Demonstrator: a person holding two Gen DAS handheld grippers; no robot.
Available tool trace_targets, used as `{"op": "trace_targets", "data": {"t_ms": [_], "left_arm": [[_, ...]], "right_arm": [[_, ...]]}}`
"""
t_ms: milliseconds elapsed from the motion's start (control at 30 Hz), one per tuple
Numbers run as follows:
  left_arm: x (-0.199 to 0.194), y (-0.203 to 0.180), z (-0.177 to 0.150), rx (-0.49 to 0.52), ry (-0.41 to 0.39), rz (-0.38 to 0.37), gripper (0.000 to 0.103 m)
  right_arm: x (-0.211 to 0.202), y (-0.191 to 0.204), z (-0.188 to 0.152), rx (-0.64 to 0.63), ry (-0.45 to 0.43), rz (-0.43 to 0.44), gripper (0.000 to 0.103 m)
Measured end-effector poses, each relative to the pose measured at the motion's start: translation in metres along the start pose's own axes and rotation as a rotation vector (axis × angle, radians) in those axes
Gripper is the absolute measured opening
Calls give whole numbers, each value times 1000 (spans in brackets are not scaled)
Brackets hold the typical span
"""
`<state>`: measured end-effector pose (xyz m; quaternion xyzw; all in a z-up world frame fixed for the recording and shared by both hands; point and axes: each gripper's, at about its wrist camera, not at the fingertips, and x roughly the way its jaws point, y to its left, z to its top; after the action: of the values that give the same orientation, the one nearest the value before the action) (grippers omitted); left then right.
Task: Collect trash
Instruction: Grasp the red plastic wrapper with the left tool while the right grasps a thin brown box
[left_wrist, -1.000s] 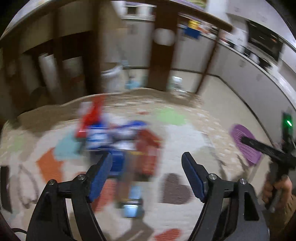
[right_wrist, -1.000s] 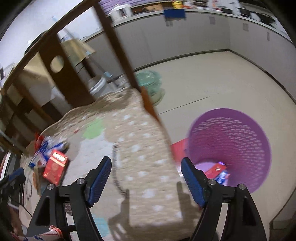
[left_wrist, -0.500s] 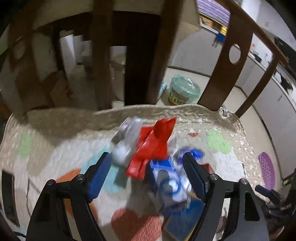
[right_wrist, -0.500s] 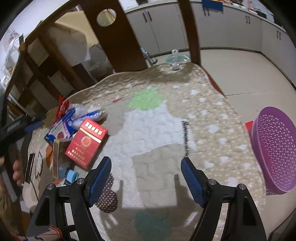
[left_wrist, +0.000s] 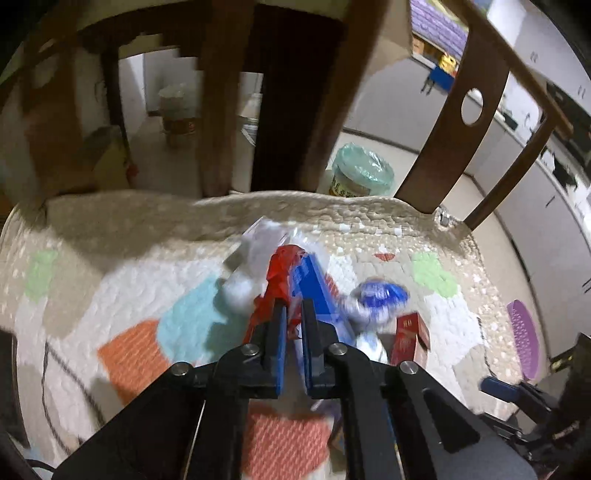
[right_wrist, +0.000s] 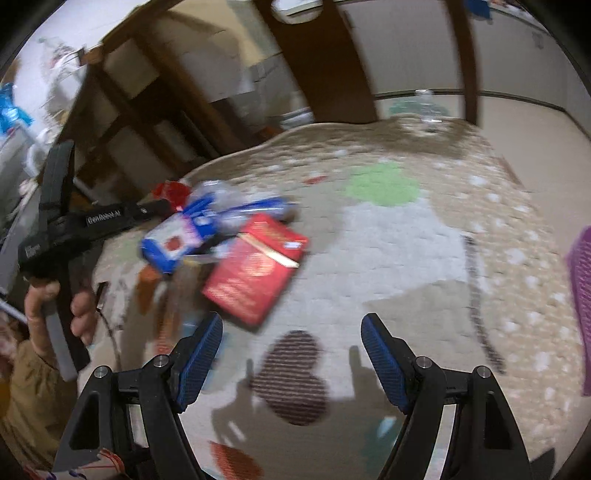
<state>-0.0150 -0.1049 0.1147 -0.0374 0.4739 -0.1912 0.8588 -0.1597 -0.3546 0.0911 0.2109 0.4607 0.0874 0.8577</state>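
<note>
The left tongs (left_wrist: 293, 325) are clamped on a red wrapper (left_wrist: 282, 275) in the trash pile on the patterned mat (left_wrist: 110, 280). Only the right view shows the red box (right_wrist: 255, 273) whole, beside that wrapper; the right tongs (right_wrist: 291, 338) gape empty near it.

Home kitchen: wooden chair (left_wrist: 465, 122), white cabinets (left_wrist: 535, 173).
</note>
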Motion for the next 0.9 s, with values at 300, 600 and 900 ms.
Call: {"op": "trace_targets", "data": {"t_ms": [300,600,900], "left_arm": [[-59,20,-48,-33,-68,-40,7],[-81,9,-78,36,-104,40,7],[-91,-8,-89,80,-115,55,7]], "right_arm": [[37,62,8,-44,42,103,82],[63,73,6,-39,85,50,23],[25,70,-2,-32,32,112,17]]}}
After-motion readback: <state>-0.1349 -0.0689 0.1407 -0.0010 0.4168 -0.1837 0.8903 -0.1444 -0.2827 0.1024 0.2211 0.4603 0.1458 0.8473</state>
